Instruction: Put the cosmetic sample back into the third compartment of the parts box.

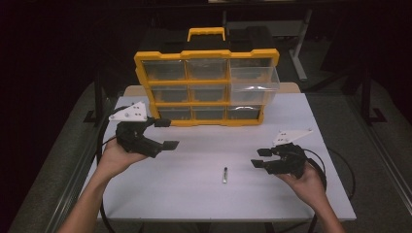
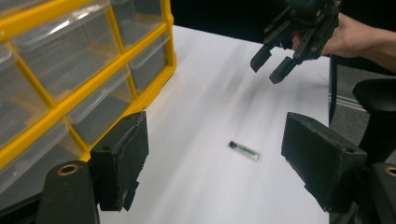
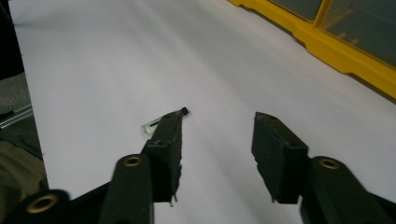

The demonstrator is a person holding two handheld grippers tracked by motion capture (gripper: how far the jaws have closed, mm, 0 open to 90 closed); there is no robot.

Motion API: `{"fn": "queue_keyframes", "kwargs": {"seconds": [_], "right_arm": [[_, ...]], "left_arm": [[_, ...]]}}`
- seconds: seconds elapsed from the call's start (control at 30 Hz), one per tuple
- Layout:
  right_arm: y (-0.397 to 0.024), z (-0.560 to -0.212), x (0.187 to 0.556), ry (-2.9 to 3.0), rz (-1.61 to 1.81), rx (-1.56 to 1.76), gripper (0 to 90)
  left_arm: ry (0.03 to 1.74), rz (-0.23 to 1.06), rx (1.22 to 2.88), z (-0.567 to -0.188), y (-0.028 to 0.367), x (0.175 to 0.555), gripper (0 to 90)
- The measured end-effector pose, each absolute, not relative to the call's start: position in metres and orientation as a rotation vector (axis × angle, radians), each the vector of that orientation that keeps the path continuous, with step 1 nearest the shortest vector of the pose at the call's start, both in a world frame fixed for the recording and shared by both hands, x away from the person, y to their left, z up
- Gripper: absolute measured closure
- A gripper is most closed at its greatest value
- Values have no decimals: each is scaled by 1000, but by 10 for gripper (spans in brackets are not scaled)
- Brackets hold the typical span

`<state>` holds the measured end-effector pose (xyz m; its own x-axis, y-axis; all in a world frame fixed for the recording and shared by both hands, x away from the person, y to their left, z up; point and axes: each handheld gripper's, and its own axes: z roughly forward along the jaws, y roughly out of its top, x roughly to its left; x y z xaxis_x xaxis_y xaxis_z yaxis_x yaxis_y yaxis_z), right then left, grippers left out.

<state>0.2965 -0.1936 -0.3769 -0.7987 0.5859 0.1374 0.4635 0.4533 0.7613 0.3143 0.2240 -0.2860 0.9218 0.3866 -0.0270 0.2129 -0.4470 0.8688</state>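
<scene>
A small clear vial with a black cap lies on the white table, between the two hands and near the front. My left gripper hovers above the table's left side, open, with nothing between its jaws. In the left gripper view the vial lies ahead, between the jaws of that gripper. My right gripper is open and empty to the right of the vial. In the right gripper view the vial peeks out behind the left jaw of the gripper.
A yellow drawer cabinet with clear drawers stands at the back of the table. Its right-hand drawer is pulled out. Cables trail from both grippers over the table's sides. The right gripper also appears far off in the left gripper view.
</scene>
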Motion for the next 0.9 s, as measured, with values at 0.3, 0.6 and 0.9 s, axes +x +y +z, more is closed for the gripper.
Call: {"fn": "queue_keyframes", "kwargs": {"seconds": [0.3,0.6,0.9], "right_arm": [[-176,-384,307,2597,1229,960,689],[-155,-393,317,2674,1194,978,887],[-136,-409,330,2714,1135,1014,889]], "left_arm": [[471,243,2033,-309,240,303,229],[512,260,2034,-332,251,292,227],[543,262,2013,-350,260,284,227]]}}
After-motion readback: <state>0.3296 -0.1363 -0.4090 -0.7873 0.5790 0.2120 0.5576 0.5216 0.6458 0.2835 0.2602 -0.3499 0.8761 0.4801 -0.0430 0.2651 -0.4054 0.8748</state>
